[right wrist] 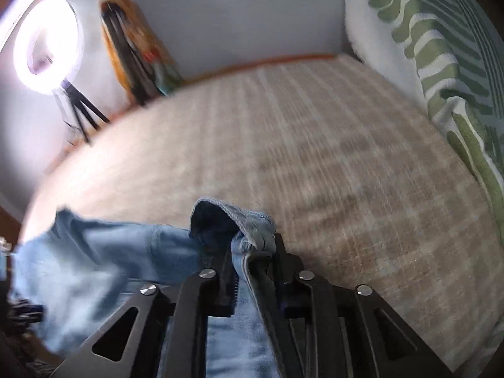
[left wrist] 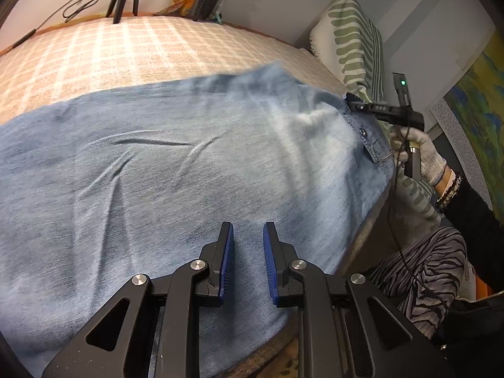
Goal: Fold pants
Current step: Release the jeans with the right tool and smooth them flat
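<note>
Left gripper [left wrist: 249,236], black frame with blue ribbed pads: jaws parted by a moderate gap, nothing between them, poised over the cloth at lower centre of the left wrist view; whether the tips touch the fabric cannot be told.

Right gripper [right wrist: 252,245], same build: jaws closed onto a bunched fold of waistband at lower centre of the right wrist view, denim pinched between the fingers and rising above the tips. In the left wrist view it appears at right of frame [left wrist: 356,102], gripping the waistband edge, held by a hand in a white knit glove [left wrist: 419,151].

Light blue denim pants [left wrist: 176,182]: spread across the middle and lower left of the left wrist view, waistband with a metal button [left wrist: 363,132] at right, lifted there.

Writing: none legible.

Surroundings: beige-and-white checked bed cover [left wrist: 126,47] beneath the pants; white pillow with green leaf pattern [right wrist: 441,63] at upper right; lit ring light on a black tripod [right wrist: 47,44] at upper left of the right wrist view; a black cable [left wrist: 400,220] hanging from the right gripper.
</note>
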{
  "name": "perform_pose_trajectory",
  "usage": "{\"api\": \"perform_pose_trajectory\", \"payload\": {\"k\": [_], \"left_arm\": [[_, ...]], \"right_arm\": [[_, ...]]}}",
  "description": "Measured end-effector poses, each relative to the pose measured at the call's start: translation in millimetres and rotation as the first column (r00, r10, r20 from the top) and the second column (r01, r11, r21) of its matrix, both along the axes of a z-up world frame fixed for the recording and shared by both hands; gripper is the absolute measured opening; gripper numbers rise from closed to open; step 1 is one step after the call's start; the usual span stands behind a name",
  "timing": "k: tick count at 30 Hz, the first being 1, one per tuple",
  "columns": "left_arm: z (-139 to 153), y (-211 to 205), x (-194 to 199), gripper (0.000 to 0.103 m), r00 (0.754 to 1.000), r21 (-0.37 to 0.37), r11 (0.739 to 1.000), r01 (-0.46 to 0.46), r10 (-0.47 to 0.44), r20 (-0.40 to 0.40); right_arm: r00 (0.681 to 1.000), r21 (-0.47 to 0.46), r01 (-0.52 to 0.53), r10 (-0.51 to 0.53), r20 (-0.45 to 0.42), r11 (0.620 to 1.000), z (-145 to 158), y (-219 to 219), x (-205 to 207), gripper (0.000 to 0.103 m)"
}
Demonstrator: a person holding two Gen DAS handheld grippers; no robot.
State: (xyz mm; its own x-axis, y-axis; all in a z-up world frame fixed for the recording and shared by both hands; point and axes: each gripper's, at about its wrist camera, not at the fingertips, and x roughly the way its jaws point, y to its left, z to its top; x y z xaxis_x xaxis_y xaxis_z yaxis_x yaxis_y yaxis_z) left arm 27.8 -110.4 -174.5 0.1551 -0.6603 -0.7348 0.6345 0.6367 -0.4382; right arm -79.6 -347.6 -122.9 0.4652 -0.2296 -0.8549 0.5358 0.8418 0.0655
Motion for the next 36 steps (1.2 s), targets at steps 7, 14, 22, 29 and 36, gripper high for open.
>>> {"api": "perform_pose_trajectory", "payload": {"k": [7, 14, 22, 29, 36], "left_arm": [[11, 30, -8, 0.018, 0.996, -0.040, 0.996, -0.078, 0.080, 0.040], [36, 83, -14, 0.045, 0.970, -0.093, 0.971, -0.220, 0.227, 0.081], [53, 174, -18, 0.047, 0.877, -0.155, 0.872, -0.464, 0.478, 0.061], [56, 255, -29, 0.047, 0.733, -0.186, 0.725, -0.663, 0.679, 0.036], [44, 345, -45, 0.047, 0.522, -0.168, 0.518, -0.839, 0.853, 0.021]], "right_arm": [[1.000, -0.210, 0.008, -0.005, 0.015, 0.978, 42, 31, 9, 0.050], [0.983, -0.175, -0.124, 0.145, 0.109, 0.977, 66, 95, 36, 0.055], [0.931, -0.120, -0.296, 0.314, 0.185, 0.948, 76, 172, 65, 0.055], [0.836, -0.142, -0.504, 0.522, 0.168, 0.852, 68, 251, 89, 0.055], [0.722, -0.120, -0.657, 0.667, 0.185, 0.745, 65, 316, 106, 0.055]]}}
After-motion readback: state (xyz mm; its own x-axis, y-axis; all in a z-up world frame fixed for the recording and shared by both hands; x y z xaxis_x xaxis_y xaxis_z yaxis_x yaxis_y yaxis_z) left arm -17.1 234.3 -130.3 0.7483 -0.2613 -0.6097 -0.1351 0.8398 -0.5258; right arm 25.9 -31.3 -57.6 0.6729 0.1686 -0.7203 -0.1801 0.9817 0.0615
